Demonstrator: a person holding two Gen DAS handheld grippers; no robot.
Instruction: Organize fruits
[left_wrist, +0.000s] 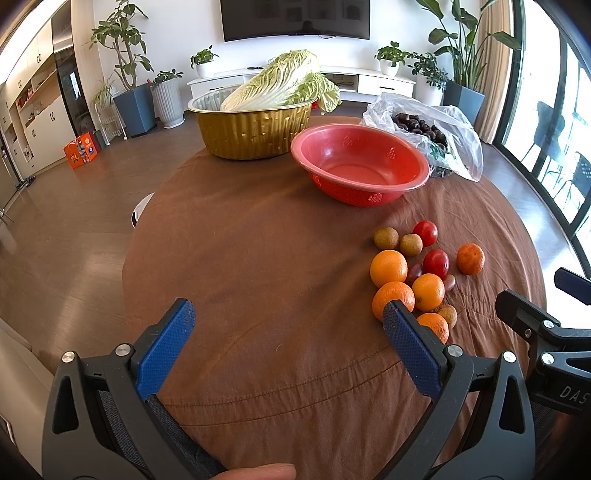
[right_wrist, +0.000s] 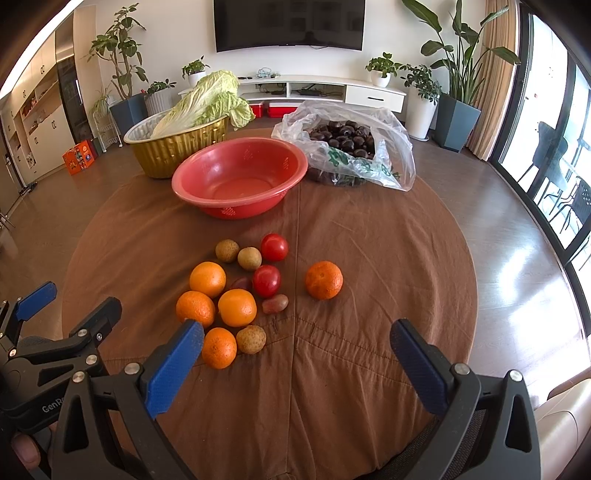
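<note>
- Fruits (right_wrist: 236, 291) all loose on brown tablecloth (right_wrist: 369, 314), 6 o'clock of empty red basket (right_wrist: 240, 177).
- Left gripper (left_wrist: 288, 314), right gripper (right_wrist: 297, 334): jaws apart, holding nothing.
- Nothing sorted yet.

Five oranges are counted on the brown cloth: four bunched together (right_wrist: 207, 279), (right_wrist: 195, 308), (right_wrist: 237, 307), (right_wrist: 218, 348), and one apart at 3 o'clock of the bunch (right_wrist: 324, 280). Two red tomatoes (right_wrist: 274, 247), (right_wrist: 266, 281) are seen, and three tan longans (right_wrist: 227, 250), (right_wrist: 249, 258), (right_wrist: 251, 339). Two small dark purplish fruits (right_wrist: 242, 283), (right_wrist: 275, 304) are lodged among them. One red basin (right_wrist: 207, 173) is found at 12 o'clock of the pile, one gold foil tray (right_wrist: 173, 147) at 11 o'clock holding one napa cabbage (right_wrist: 199, 99), and one plastic bag (right_wrist: 391, 147) of dark round fruits, too many to be counted, at 1 o'clock.
</note>
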